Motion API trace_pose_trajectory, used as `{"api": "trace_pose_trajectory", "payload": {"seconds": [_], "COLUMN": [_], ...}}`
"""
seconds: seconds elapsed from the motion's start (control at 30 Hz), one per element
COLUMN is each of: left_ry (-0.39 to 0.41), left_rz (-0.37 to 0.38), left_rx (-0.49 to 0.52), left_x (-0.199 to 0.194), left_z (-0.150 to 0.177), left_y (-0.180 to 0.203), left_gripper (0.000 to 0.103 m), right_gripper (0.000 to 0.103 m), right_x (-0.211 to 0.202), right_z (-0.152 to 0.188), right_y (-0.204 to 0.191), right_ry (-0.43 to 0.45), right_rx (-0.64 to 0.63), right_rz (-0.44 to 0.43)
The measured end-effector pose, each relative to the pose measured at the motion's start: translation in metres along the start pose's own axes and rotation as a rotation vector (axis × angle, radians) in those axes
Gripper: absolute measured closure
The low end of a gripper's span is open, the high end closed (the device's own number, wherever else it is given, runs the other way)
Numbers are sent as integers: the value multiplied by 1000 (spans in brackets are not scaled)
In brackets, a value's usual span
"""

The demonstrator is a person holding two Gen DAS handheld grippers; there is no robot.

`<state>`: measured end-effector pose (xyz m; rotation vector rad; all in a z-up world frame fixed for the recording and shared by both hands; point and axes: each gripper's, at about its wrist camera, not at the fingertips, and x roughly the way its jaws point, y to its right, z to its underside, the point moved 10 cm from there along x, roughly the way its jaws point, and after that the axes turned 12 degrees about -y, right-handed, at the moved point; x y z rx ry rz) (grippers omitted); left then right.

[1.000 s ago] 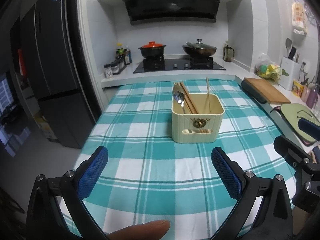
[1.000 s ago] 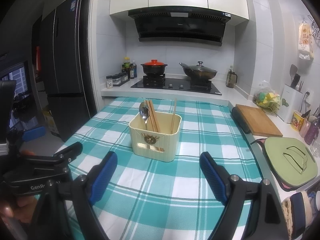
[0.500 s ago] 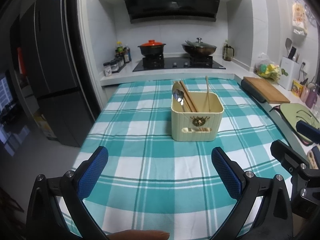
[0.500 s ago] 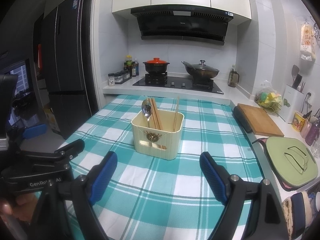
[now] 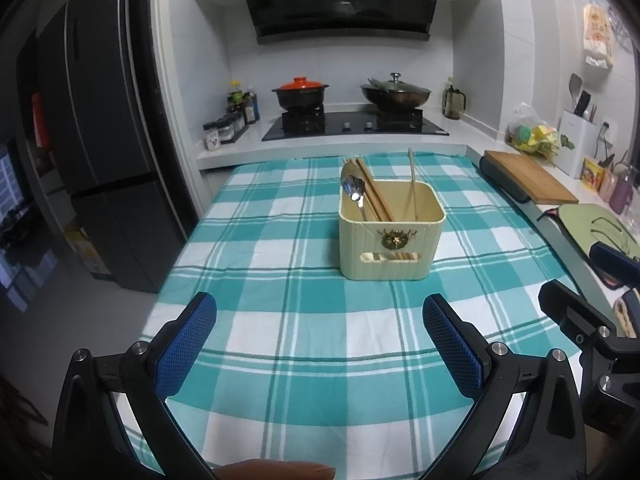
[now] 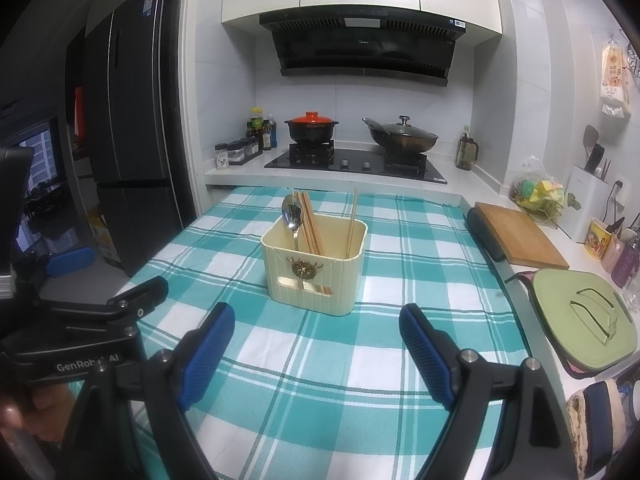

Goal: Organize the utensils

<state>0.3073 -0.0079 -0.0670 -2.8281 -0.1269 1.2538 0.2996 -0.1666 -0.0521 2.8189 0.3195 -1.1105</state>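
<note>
- Two grippers are in your hands, and both stand wide apart at the jaws with nothing held between them.
- Your left gripper hovers above the checked cloth, its blue pads well short of the holder.
- Your right gripper hovers over the same cloth, just to the right of the left one, whose black body shows at the left edge of the right wrist view.
- Ahead of both grippers, the cream utensil holder stands upright on the cloth, near the middle of the table.
- Inside the holder, a metal spoon leans bowl-up at the left side, touching a bundle of brown chopsticks.
- A pale chopstick stands apart at the right side of the holder.
- Beyond the table, a stove carries a pot with an orange lid and a lidded wok.
- To the right, a wooden cutting board lies on the counter.
</note>
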Motion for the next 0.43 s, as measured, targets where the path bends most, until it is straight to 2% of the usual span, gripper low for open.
{"api": "trace_pose_trajectory", "payload": {"seconds": [0.43], "left_ry": [0], "left_rz": [-2], "left_rx": [-28], "left_x": [1], "left_z": [2], "left_y": [-4], "left_gripper": [0], "right_gripper": [17], "right_x": [3], "right_z": [4], "right_y": [2], "right_ry": [-7], "right_rx": [1], "right_rz": [1]}}
